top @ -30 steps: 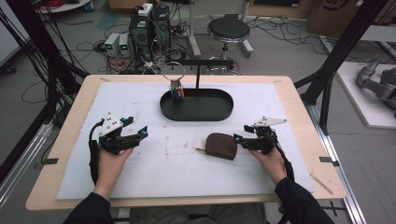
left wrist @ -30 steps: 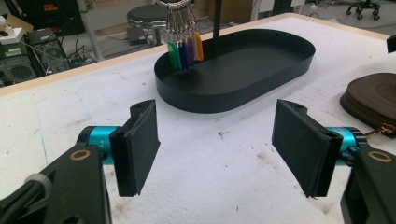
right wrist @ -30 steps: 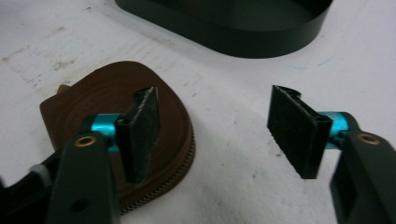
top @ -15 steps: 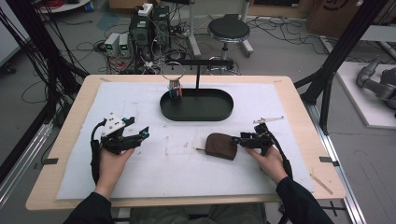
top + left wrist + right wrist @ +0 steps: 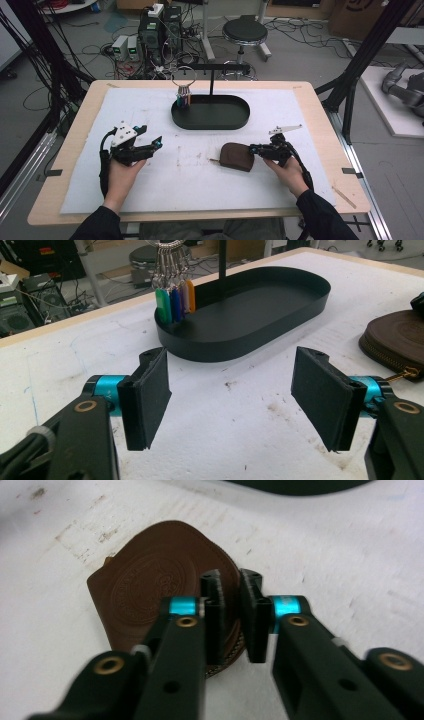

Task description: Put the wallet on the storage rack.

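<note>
A brown leather zip pouch (image 5: 237, 156) lies flat on the white mat, right of centre, its gold zip pull pointing left. My right gripper (image 5: 255, 148) comes in from the right. Its jaws have just been closing and now pinch the pouch's near edge (image 5: 150, 595) between the pads, with my right gripper (image 5: 231, 587) shut on it. My left gripper (image 5: 150, 137) rests on the mat at the left, open, with bare mat between its fingers. In the left gripper view the left gripper (image 5: 230, 390) faces the tray, and the pouch (image 5: 395, 337) sits at the right edge.
A black oval tray (image 5: 210, 125) stands at the back centre with a T-shaped post (image 5: 211, 82). A key ring with coloured tags (image 5: 183, 97) hangs over its left end, also in the left gripper view (image 5: 175, 300). The wooden table edge runs around the mat.
My right gripper has slid a little left onto the pouch's right edge and its jaws have closed on it. The left hand has stayed still.
</note>
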Motion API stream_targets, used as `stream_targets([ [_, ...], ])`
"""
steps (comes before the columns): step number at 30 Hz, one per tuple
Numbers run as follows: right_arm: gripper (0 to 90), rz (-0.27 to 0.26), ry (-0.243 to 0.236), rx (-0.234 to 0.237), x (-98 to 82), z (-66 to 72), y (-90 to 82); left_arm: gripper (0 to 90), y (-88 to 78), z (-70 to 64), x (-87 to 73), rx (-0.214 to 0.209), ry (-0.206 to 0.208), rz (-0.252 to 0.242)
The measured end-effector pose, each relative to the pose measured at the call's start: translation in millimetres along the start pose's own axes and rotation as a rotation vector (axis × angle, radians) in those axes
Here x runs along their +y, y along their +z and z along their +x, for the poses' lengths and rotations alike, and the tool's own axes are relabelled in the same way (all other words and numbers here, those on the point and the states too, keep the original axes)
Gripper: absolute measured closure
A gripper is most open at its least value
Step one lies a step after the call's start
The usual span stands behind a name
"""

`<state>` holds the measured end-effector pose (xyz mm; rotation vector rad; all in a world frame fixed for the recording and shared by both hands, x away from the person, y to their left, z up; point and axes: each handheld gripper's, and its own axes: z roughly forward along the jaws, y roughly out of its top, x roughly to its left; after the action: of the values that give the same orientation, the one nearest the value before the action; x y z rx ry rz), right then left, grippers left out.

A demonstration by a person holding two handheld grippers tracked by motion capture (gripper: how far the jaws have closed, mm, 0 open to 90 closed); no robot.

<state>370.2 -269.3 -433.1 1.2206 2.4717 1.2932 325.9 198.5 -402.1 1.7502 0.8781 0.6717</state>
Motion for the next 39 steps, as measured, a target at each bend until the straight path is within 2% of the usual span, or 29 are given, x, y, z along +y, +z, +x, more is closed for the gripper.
stream_targets([
  [3,86.3,-0.04,-0.056,-0.001,2.3,6.4,-4.6,31.5,0.9,-1.9,1.4,-0.011,0.003,-0.002],
  [9,87.6,-0.151,-0.249,-0.012,7.1,29.1,-17.8,31.5,5.4,-9.6,4.9,-0.051,-0.001,-0.016],
  [12,87.6,-0.171,-0.317,-0.007,7.0,35.6,-22.0,31.5,9.6,-16.4,8.8,-0.092,0.007,-0.027],
  [13,87.7,-0.171,-0.331,0.0,6.7,36.6,-23.4,31.5,9.6,-16.4,8.8,-0.092,0.007,-0.027],
  [14,87.6,-0.171,-0.352,0.0,6.0,38.0,-24.7,31.5,15.5,-22.5,11.4,-0.143,0.006,-0.032],
  [17,87.6,-0.171,-0.401,0.007,4.0,40.2,-27.8,31.5,26.1,-30.8,14.5,-0.222,0.003,-0.023],
  [18,87.6,-0.171,-0.424,0.008,3.3,40.5,-28.8,31.5,28.8,-33.3,15.3,-0.233,0.01,-0.018],
  [20,87.6,-0.162,-0.446,0.005,1.9,41.0,-30.4,31.5,36.4,-41.0,17.4,-0.265,0.019,-0.01],
  [21,87.6,-0.16,-0.452,0.009,1.2,41.0,-30.9,31.5,36.4,-41.0,17.4,-0.265,0.019,-0.01],
  [22,87.6,-0.156,-0.46,0.011,0.4,41.3,-31.9,31.5,44.7,-48.0,20.0,-0.297,0.022,0.0],
  [25,87.6,-0.153,-0.481,0.01,-0.9,41.9,-33.2,32.6,51.3,-53.6,21.7,-0.322,0.016,0.002],
  [26,87.6,-0.153,-0.494,0.014,-2.3,43.0,-34.5,33.0,58.6,-60.8,23.4,-0.359,0.009,0.008],
  [29,87.5,-0.152,-0.514,0.023,-4.1,43.9,-36.1,35.5,70.4,-74.6,24.7,-0.411,0.025,0.025],
  [31,87.5,-0.148,-0.521,0.033,-5.3,43.6,-37.2,35.7,73.3,-77.6,24.8,-0.422,0.035,0.034],
  [32,87.5,-0.146,-0.529,0.04,-5.8,43.0,-37.9,35.7,81.9,-86.3,24.6,-0.461,0.044,0.044],
  [36,87.5,-0.135,-0.549,0.056,-7.9,42.3,-39.6,35.7,95.3,-96.0,22.6,-0.522,0.052,0.059],
  [39,87.4,-0.131,-0.562,0.062,-9.0,42.9,-40.7,35.1,102.5,-98.9,19.6,-0.541,0.062,0.079],
])
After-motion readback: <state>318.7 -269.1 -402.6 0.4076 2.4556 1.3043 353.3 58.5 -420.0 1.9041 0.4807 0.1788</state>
